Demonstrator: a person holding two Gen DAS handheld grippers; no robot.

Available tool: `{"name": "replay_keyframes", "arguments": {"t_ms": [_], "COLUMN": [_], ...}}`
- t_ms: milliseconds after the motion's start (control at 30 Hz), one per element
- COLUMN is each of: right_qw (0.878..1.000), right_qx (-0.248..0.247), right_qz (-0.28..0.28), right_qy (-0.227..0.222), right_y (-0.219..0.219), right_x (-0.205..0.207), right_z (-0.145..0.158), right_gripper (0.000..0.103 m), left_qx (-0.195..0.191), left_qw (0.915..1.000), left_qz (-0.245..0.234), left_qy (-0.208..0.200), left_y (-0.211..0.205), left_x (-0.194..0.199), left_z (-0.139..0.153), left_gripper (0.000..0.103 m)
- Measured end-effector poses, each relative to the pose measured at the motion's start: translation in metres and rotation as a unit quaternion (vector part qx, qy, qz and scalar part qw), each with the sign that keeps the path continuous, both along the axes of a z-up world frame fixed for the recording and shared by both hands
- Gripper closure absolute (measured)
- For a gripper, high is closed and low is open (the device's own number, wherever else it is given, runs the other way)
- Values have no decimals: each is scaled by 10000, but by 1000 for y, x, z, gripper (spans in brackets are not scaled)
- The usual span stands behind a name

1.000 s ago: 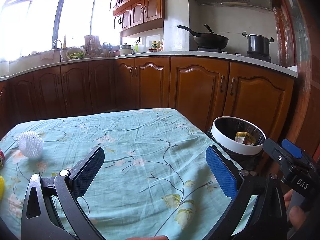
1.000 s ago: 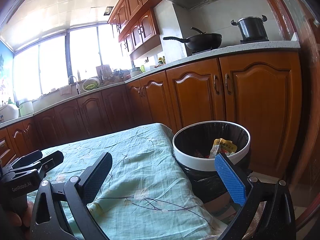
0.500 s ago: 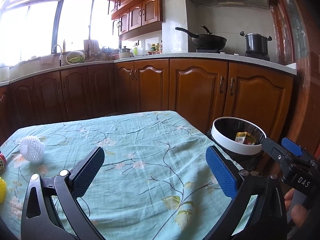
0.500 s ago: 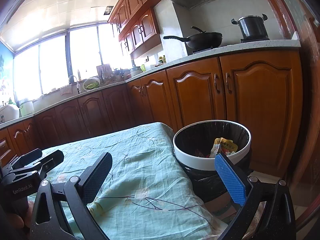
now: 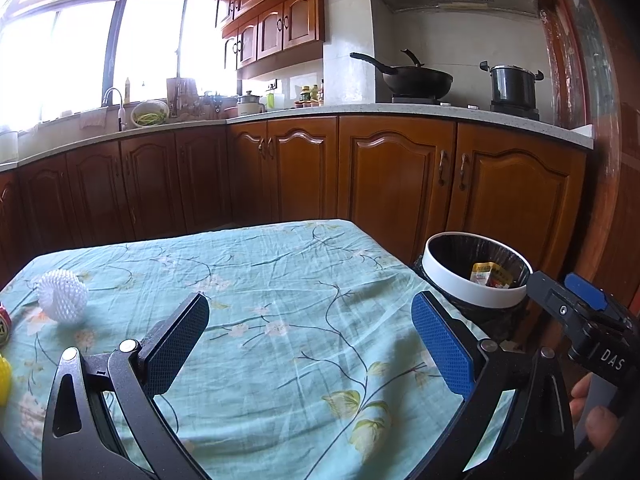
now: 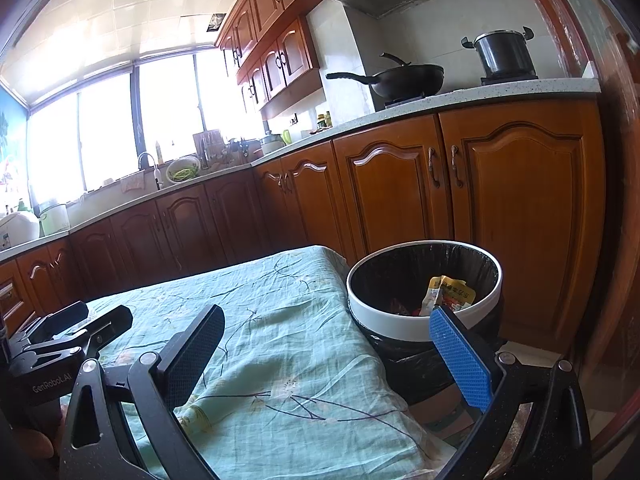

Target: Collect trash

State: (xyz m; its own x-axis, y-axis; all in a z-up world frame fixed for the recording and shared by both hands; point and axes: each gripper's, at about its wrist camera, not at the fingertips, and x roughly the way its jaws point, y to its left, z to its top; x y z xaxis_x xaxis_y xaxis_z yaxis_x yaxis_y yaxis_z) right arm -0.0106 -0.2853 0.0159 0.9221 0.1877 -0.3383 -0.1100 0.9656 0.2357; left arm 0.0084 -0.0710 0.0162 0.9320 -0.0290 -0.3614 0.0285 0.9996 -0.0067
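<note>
Room: kitchen with brown wooden cabinets, wok (image 5: 416,79) and pot (image 5: 512,85) on the stove, bright window over the sink.
Surface: table under a teal floral tablecloth (image 5: 280,320), creased, bare through its middle.
Left gripper (image 5: 308,344): spread wide, nothing between the blue pads, hovering over the near half of the cloth.
Right gripper (image 6: 326,356): spread wide too, empty, poised over the table's right edge with its right pad just before the bin.
Trash bin (image 6: 424,320): white-rimmed, black-lined, standing off the table's right corner; yellow snack wrapper (image 6: 450,294) already inside.
Remaining trash: white foam fruit net (image 5: 62,296) lying on the cloth at the far left; a red-and-white item (image 5: 4,324) and a yellow item (image 5: 3,376) cut off by the left frame edge, identity unclear.
Key relation: foam net ahead and well to the left of the left gripper, well apart from it; roundish, no clear long axis.
Nearer hand: left, by judgement; right one sits on the bin side.
Likely next need: swing left and forward, then close on the soft net lightly.
</note>
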Motion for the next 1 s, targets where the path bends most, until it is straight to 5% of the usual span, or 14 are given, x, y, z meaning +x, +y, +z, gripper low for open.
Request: {"name": "replay_keyframes", "arguments": {"t_ms": [1000], "right_qw": [10000], "right_qx": [15], "right_qz": [20], "right_qy": [-3], "right_y": [1], "right_x": [-1], "right_z": [2], "right_gripper": [0], "left_qx": [19], "left_qw": [10000], "left_qz": [-64], "left_qy": [55], "left_y": [0], "left_x": [3], "left_z": [-2], "left_gripper": [0]}}
